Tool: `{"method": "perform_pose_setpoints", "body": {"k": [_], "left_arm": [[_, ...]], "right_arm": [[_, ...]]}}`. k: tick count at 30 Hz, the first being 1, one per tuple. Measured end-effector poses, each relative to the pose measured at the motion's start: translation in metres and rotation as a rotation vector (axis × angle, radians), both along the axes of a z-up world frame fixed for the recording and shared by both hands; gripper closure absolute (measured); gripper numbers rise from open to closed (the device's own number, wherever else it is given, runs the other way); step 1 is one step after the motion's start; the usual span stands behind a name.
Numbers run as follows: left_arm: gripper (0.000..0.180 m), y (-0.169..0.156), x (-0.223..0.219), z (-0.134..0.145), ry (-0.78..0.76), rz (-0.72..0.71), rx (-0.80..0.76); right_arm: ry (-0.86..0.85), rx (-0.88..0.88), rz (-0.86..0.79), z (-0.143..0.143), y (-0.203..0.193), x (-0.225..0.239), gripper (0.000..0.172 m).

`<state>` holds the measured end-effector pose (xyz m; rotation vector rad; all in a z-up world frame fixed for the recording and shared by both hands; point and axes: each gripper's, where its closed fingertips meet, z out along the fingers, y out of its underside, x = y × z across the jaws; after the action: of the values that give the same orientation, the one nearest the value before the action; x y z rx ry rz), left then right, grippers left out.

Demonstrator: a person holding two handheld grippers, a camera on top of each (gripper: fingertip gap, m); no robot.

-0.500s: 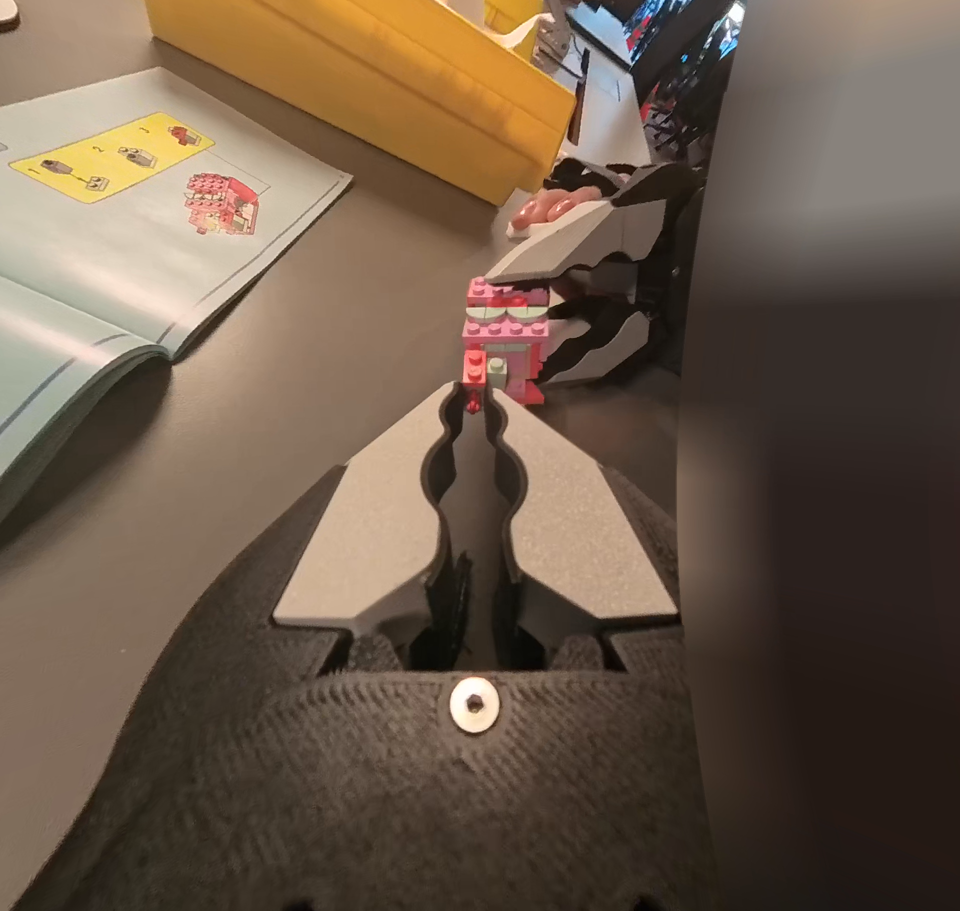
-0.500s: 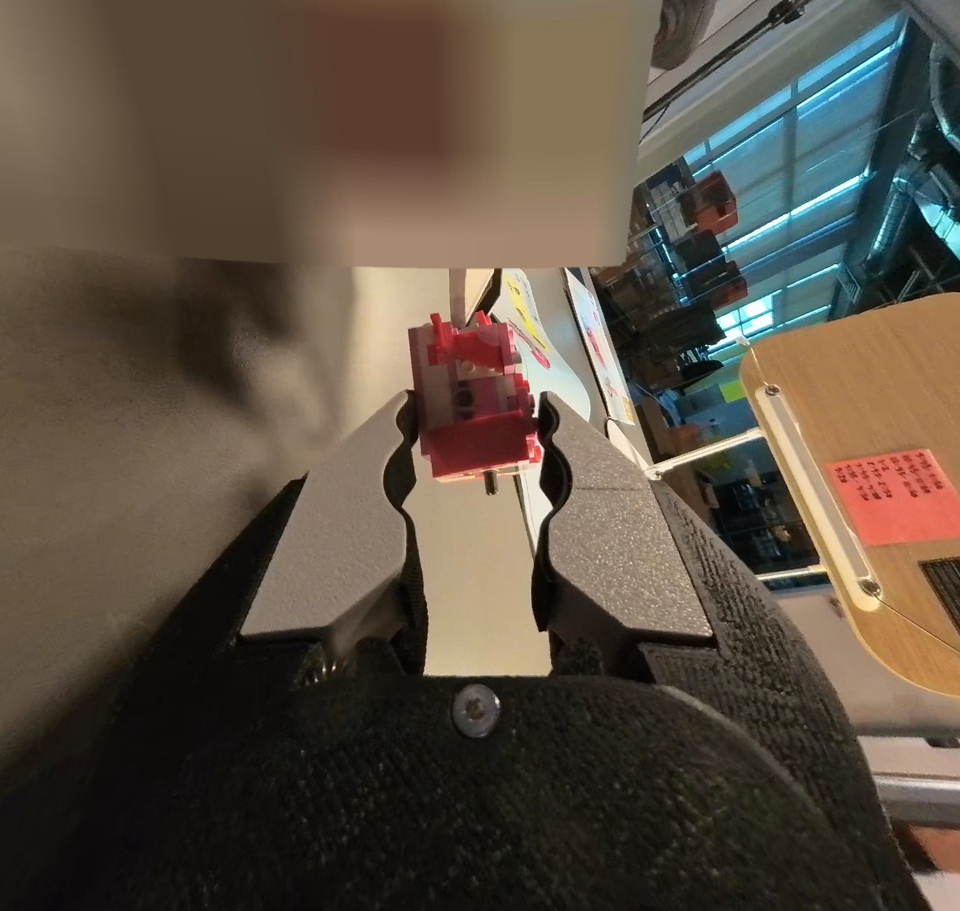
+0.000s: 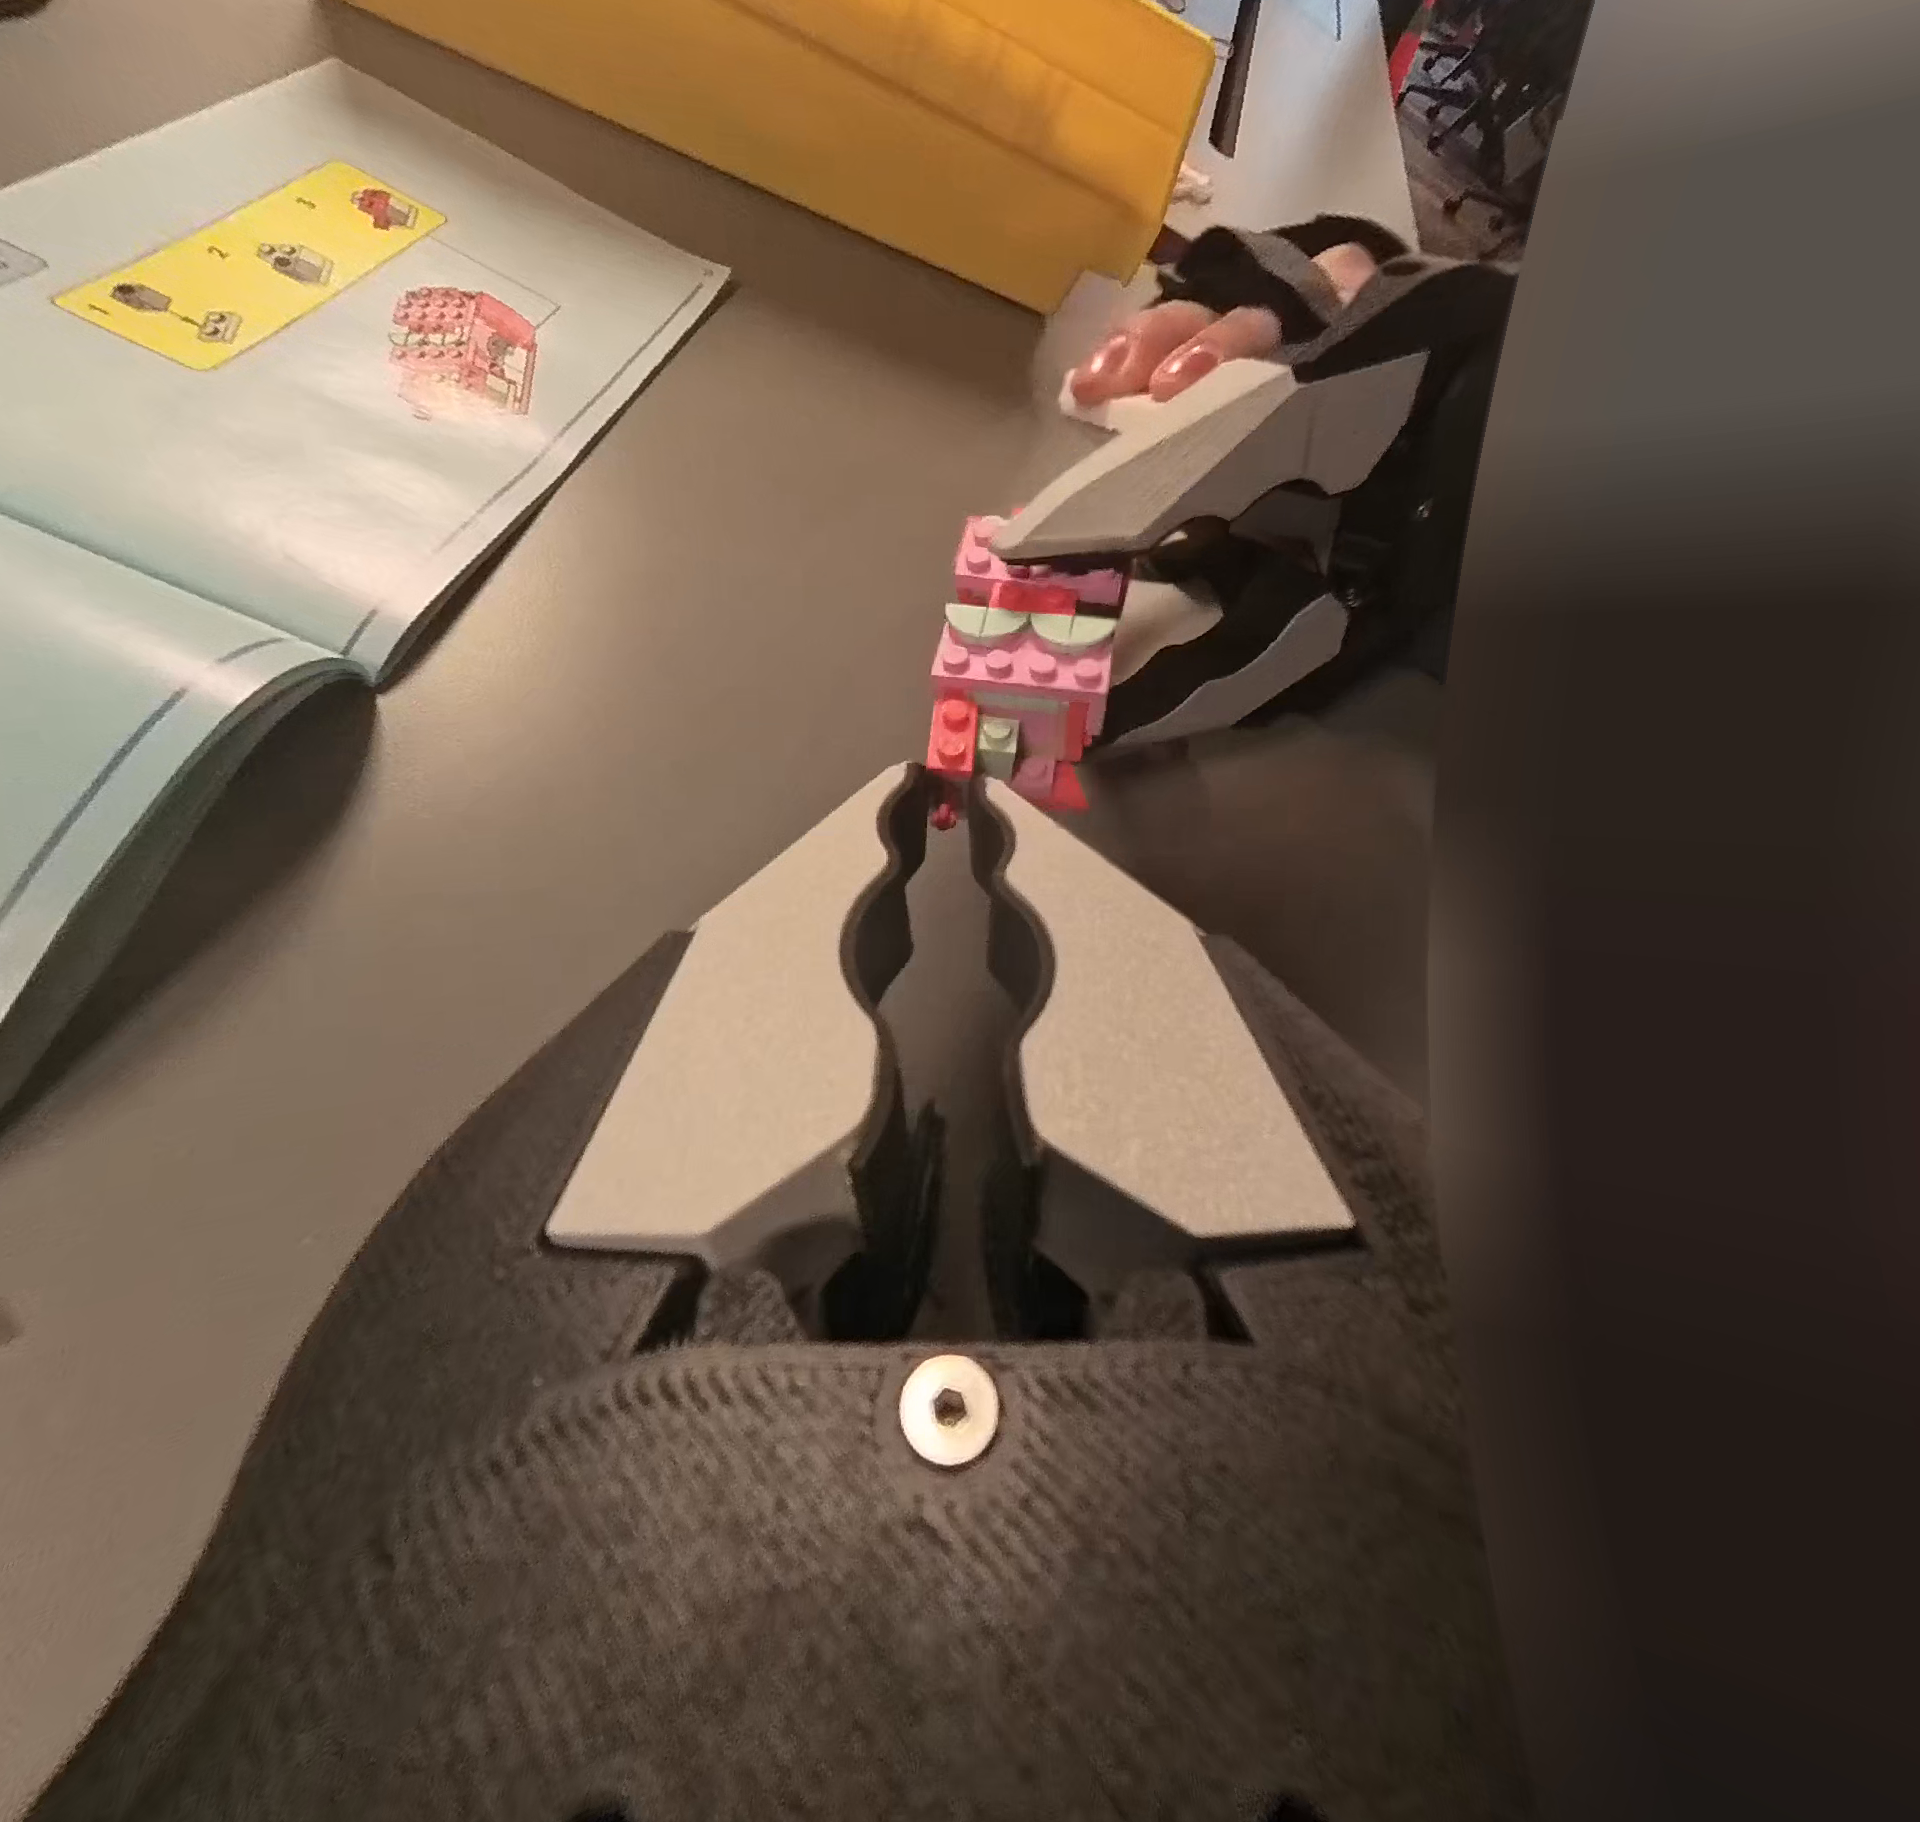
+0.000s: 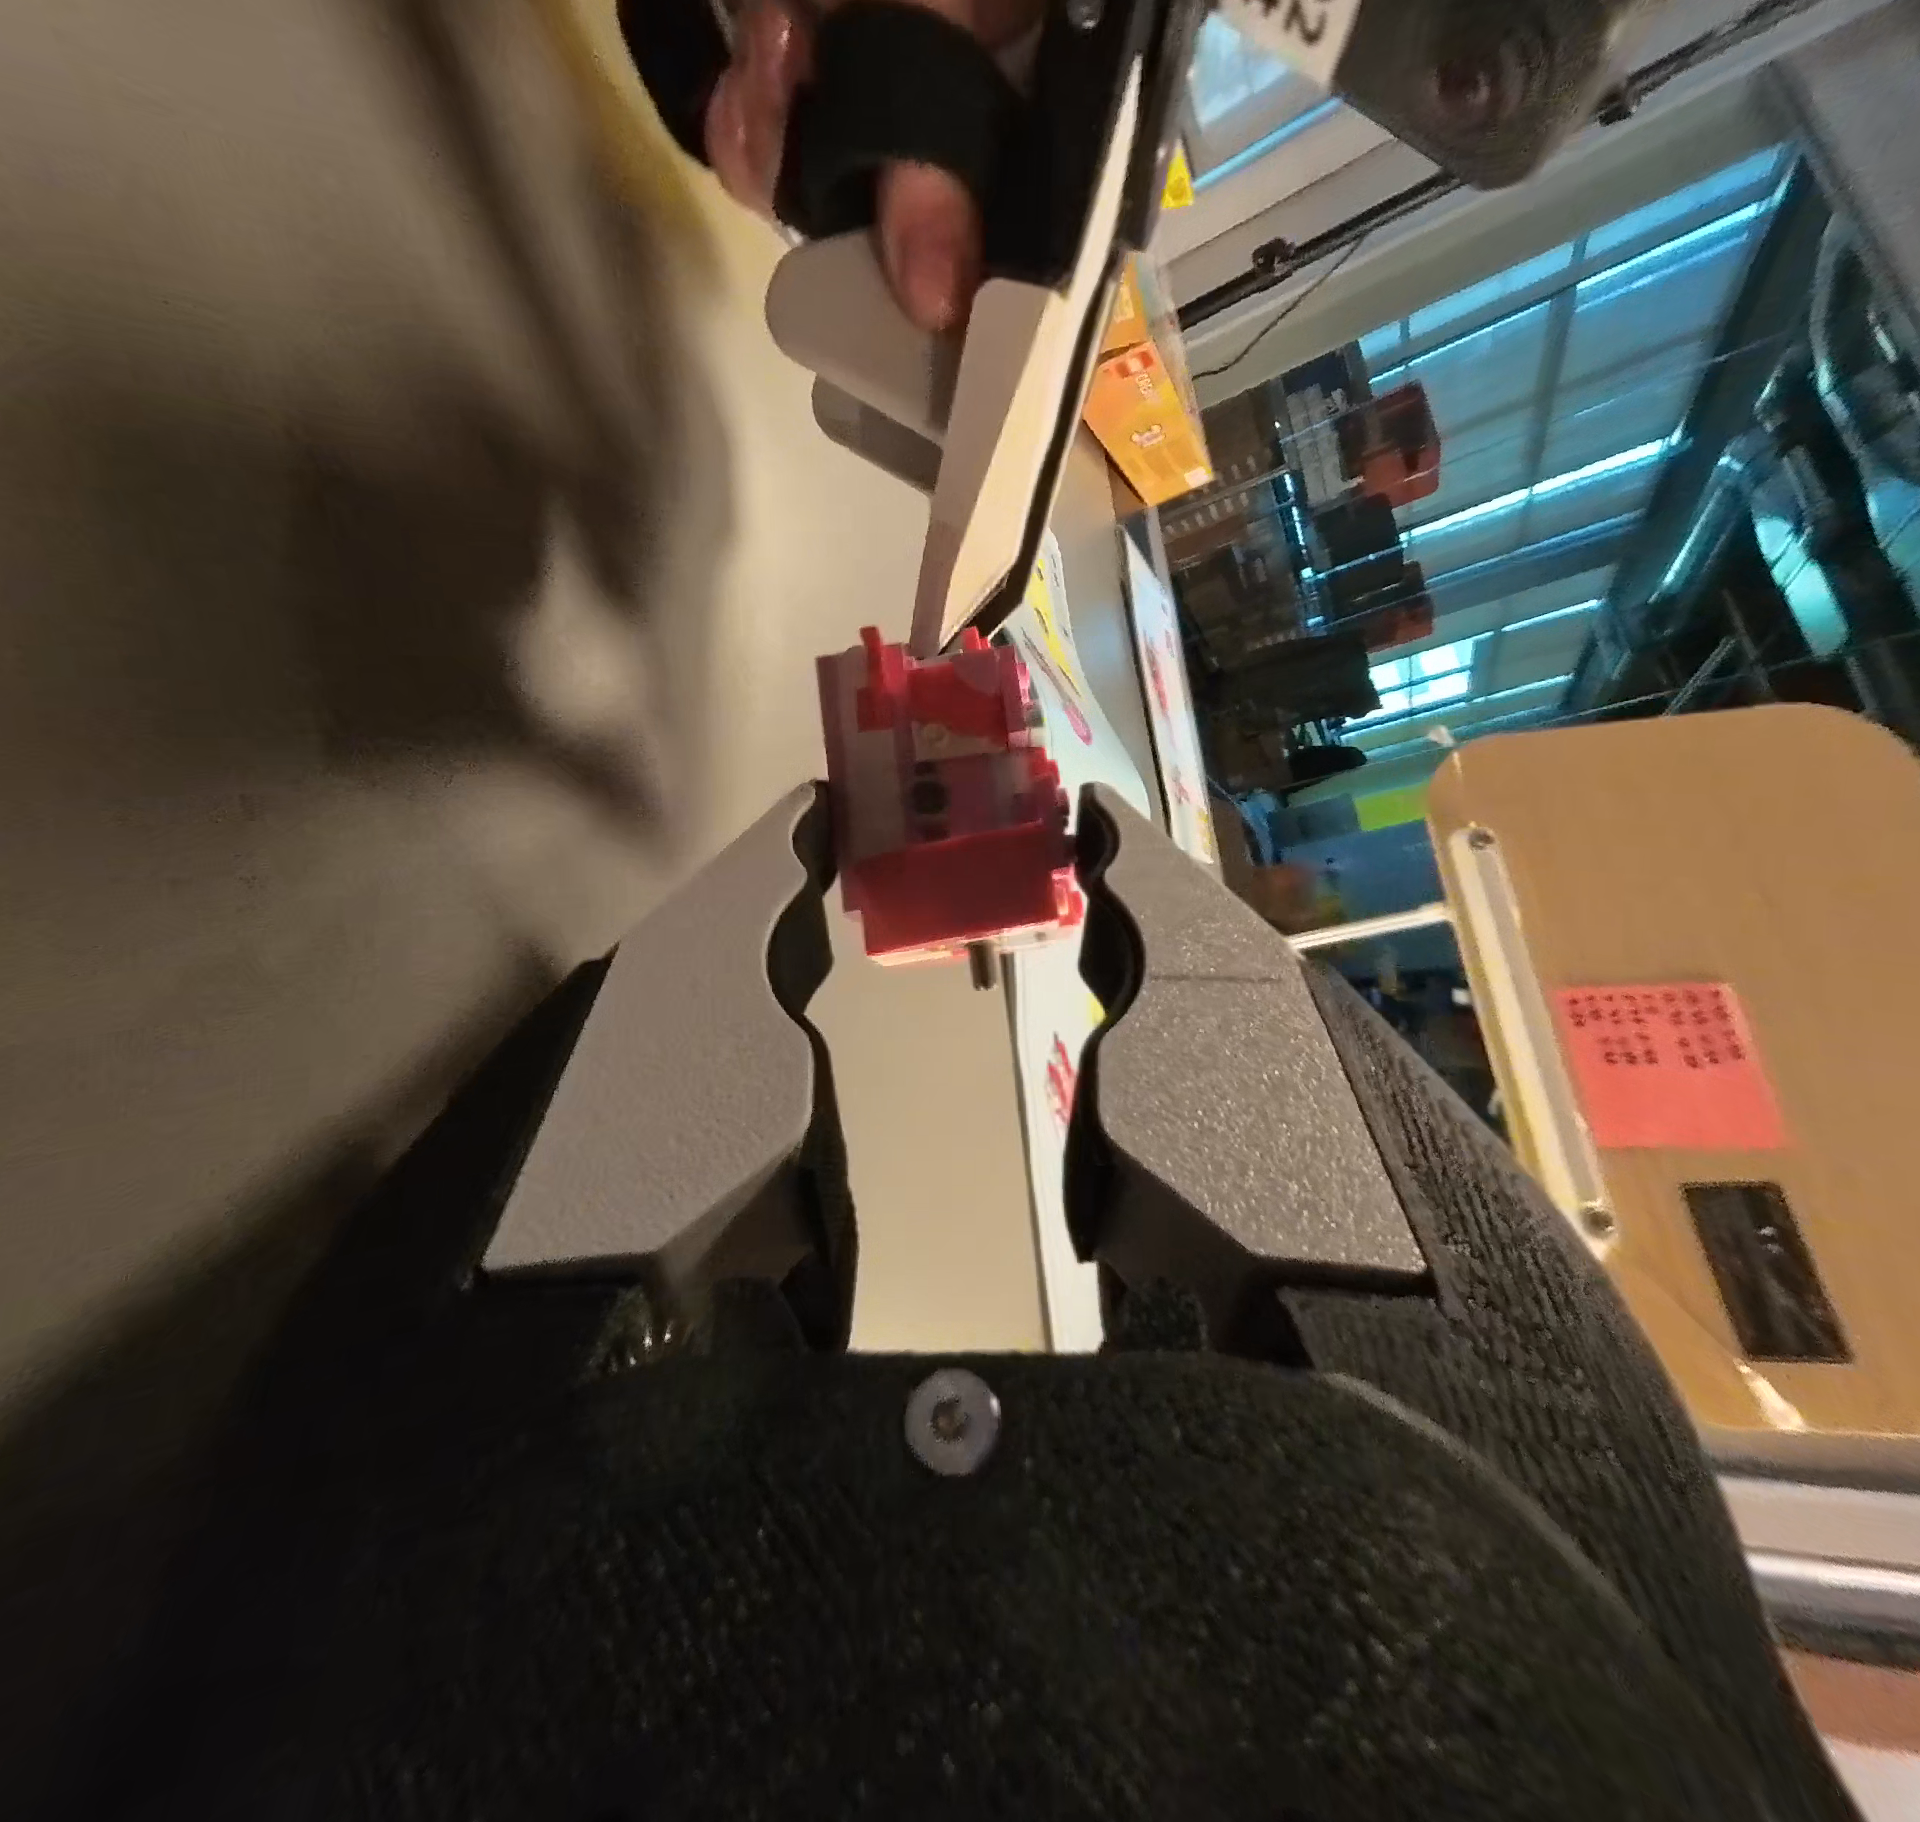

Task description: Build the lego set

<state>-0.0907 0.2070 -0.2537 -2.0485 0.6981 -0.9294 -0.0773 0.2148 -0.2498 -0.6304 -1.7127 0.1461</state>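
Clamping a pink-and-red toy-brick model [image 4: 951, 816] above the dark tabletop [image 3: 468, 837], the right gripper [image 4: 954, 832] is steadying it while the left gripper [image 3: 951, 793], pinching a small red piece [image 3: 943, 804], is seemingly seating it.

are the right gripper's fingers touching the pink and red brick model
Touching. The right wrist view shows both fingers of the right gripper pressed against opposite sides of the brick model, no gap showing.
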Motion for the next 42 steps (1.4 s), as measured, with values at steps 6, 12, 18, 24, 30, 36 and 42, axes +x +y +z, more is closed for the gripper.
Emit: {"method": "perform_pose_setpoints", "body": {"k": [6, 12, 18, 24, 30, 36, 42], "left_arm": [[0.174, -0.001, -0.002, -0.009, 0.08, 0.007, -0.019], [0.174, -0.001, -0.004, -0.014, 0.115, 0.019, -0.035], [0.174, 0.0, -0.005, -0.017, 0.203, 0.022, 0.023], [0.174, -0.001, -0.005, -0.02, 0.25, 0.011, 0.045], [0.174, -0.004, -0.005, -0.026, 0.335, -0.019, 0.073], [0.174, -0.004, -0.006, -0.025, 0.353, -0.019, 0.083], [0.173, -0.004, -0.008, -0.024, 0.405, -0.026, 0.13]], "right_arm": [[-0.042, 0.129, -0.004, -0.006, -0.002, -0.002, 0.127], [-0.063, 0.179, -0.009, -0.01, -0.003, -0.003, 0.127], [-0.074, 0.161, -0.012, -0.013, -0.001, -0.003, 0.127], [-0.085, 0.223, 0.002, -0.014, -0.002, -0.003, 0.127], [-0.11, 0.36, 0.028, -0.017, -0.006, -0.003, 0.127], [-0.11, 0.424, 0.031, -0.015, -0.008, -0.004, 0.127], [-0.098, 0.511, 0.052, -0.014, -0.014, -0.006, 0.127]]}}
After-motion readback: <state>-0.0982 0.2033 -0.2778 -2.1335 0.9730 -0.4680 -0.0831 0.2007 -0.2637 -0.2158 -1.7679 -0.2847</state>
